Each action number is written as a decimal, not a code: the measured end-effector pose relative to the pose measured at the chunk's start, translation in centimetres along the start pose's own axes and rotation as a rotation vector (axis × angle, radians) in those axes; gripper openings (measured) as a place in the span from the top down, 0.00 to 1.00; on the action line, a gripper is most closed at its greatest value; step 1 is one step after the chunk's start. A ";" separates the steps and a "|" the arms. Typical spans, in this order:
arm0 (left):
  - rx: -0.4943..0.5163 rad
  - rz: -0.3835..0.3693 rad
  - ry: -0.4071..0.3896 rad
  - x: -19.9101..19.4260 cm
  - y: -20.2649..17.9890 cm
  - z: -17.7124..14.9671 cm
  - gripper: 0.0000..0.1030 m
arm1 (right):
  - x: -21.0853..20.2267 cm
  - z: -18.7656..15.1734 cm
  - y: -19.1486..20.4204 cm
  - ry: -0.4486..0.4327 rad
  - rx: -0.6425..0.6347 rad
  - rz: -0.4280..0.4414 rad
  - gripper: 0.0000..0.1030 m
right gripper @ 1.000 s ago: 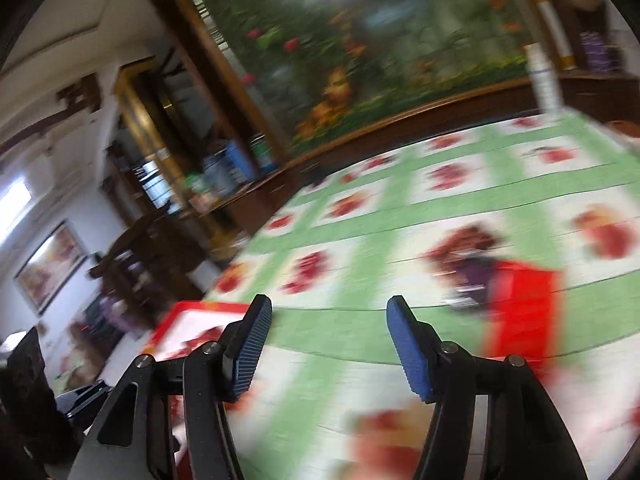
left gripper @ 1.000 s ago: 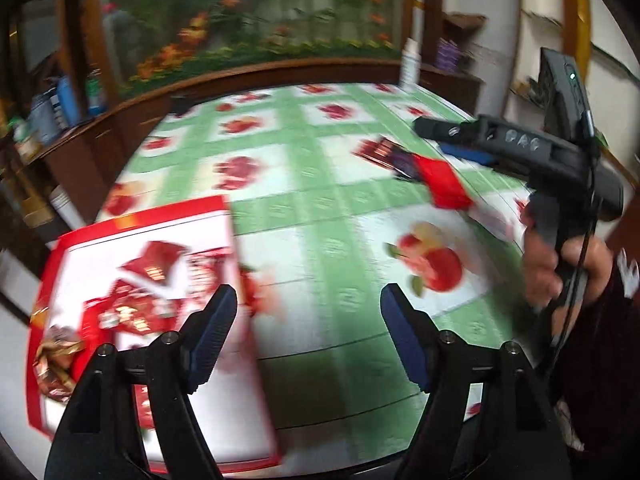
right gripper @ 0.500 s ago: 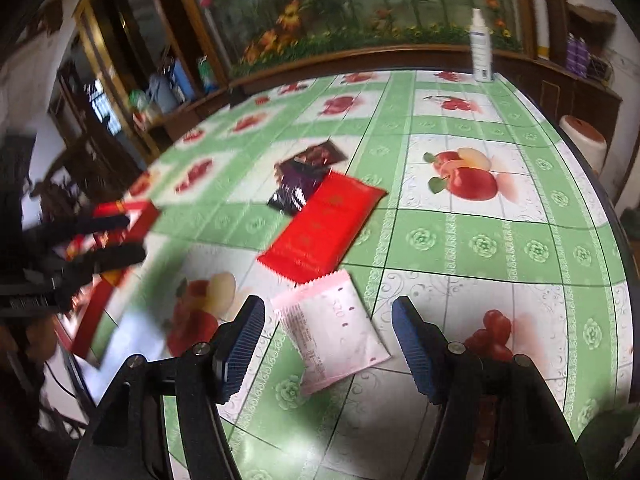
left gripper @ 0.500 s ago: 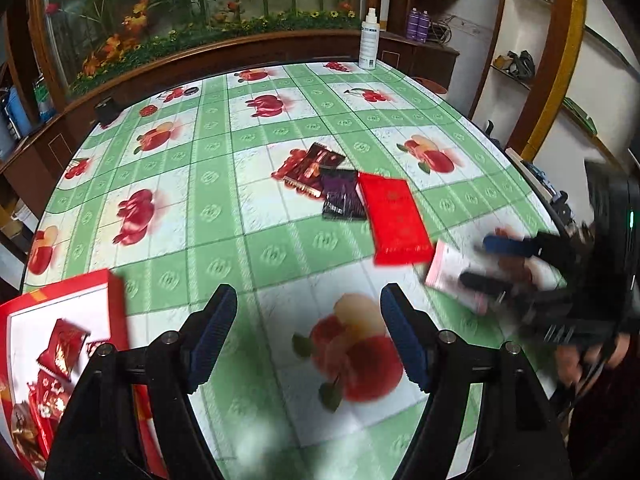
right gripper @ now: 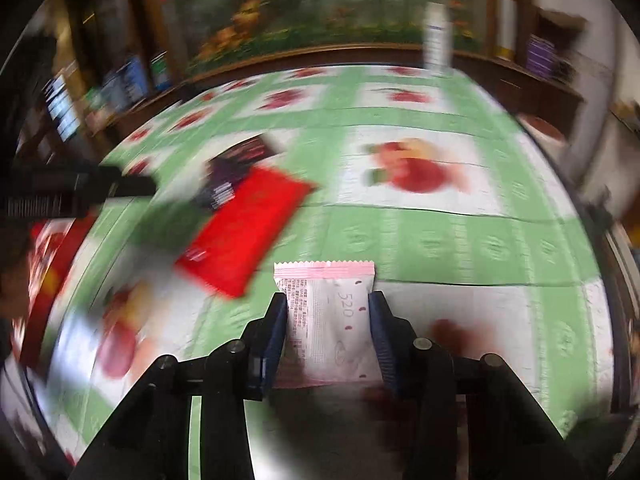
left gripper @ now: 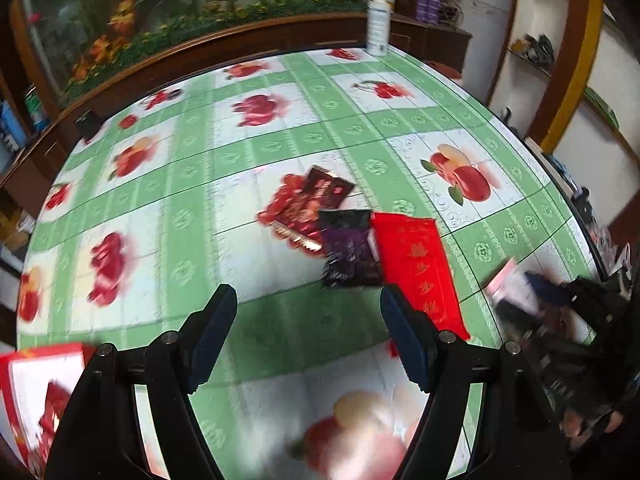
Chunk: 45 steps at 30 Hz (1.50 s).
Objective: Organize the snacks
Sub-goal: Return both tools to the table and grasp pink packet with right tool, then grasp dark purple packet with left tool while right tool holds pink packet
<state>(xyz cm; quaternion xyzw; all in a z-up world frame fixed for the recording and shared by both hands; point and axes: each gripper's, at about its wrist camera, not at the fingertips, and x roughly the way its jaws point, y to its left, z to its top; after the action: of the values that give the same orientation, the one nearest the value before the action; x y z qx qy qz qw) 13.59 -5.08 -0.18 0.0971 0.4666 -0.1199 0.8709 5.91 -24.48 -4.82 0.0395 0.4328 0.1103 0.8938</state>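
The right gripper (right gripper: 328, 320) pinches a pink-and-white snack packet (right gripper: 329, 322) between its fingers, above the green checked worktop (right gripper: 440, 240). At its 10 o'clock lies a red packet (right gripper: 244, 228). The left gripper (left gripper: 308, 332) has its fingers spread, holding nothing; at 12 o'clock sits a dark purple packet (left gripper: 348, 252), and at 8 o'clock a red tray (left gripper: 24, 400).

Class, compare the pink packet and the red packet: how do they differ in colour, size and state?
The pink packet is pale pink and white; the red packet is bright red. The pink one looks smaller. The pink packet is clamped in the right gripper; the red packet lies flat on the table. Both are flat sealed packets.
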 end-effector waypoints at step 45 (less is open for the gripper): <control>-0.091 -0.103 -0.004 -3.6 3.4 -13.4 0.72 | 0.3 0.1 0.7 0.010 -0.043 -0.058 0.54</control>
<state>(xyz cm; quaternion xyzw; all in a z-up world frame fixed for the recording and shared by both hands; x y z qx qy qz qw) 2.11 2.34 -4.29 0.0331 0.4743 -0.1435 0.8680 6.06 -23.68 -4.91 0.0071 0.4359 0.0936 0.8951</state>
